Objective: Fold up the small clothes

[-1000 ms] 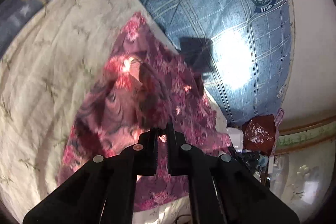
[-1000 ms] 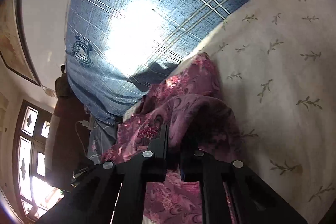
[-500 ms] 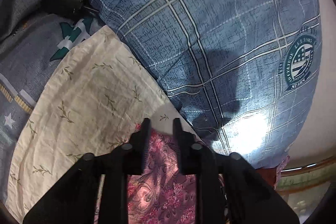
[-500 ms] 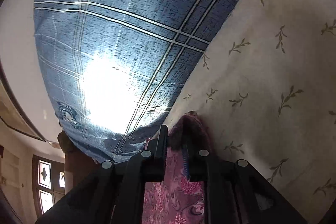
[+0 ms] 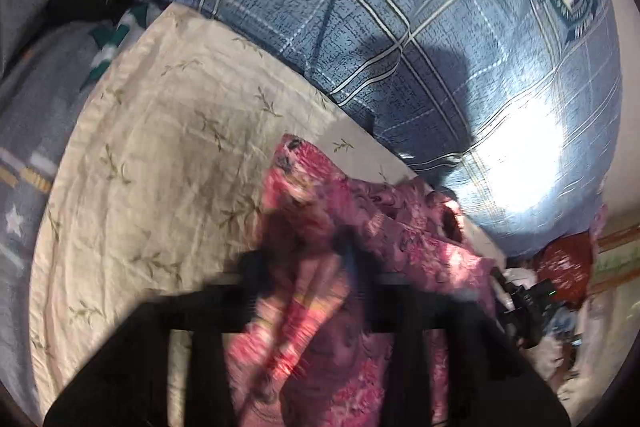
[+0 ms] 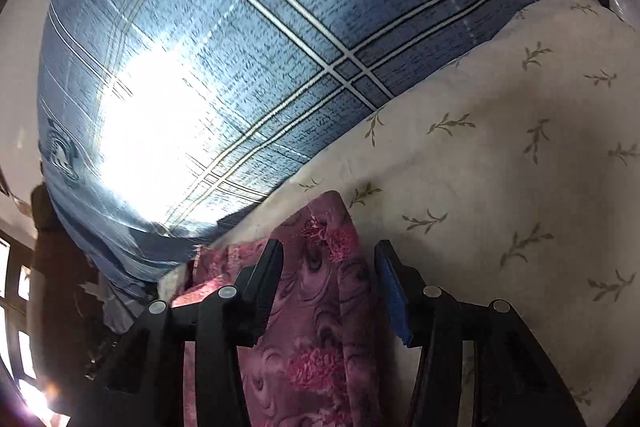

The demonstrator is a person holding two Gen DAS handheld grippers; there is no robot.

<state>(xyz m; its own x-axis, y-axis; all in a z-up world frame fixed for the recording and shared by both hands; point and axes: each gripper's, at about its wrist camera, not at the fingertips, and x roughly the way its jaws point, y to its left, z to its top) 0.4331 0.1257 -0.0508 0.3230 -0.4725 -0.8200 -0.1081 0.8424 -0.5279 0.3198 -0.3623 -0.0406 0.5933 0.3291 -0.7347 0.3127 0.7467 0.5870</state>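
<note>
L wrist view: blurred. The left tool (image 5: 308,267) sits at 6 o'clock with the pink floral garment (image 5: 360,235) bunched up btwn and over its fingers; jaws look narrow, prob. pinched on the cloth, tho the blur hides the pads. The garment lies on a cream leaf-print sheet (image 5: 160,155) w/ one corner peaking toward 12 o'clock. A blue plaid pillow (image 5: 400,27) fills 12 to 3 o'clock.

R wrist view: sharper. The right tool (image 6: 328,267) is at 6 o'clock, jaws closing but w/ a clear gap; the garment (image 6: 320,307) runs as a strip btwn the fingers, and the pads don't press it. Its tip points to 12 o'clock, just short of the pillow (image 6: 280,27); the sheet (image 6: 500,147) spreads from 1 to 5 o'clock.

Progress: looks mid-fold. The cloth is gathered lengthwise and lumpy, not yet a flat neat packet. Left to do: flatten, finish the folds.
</note>
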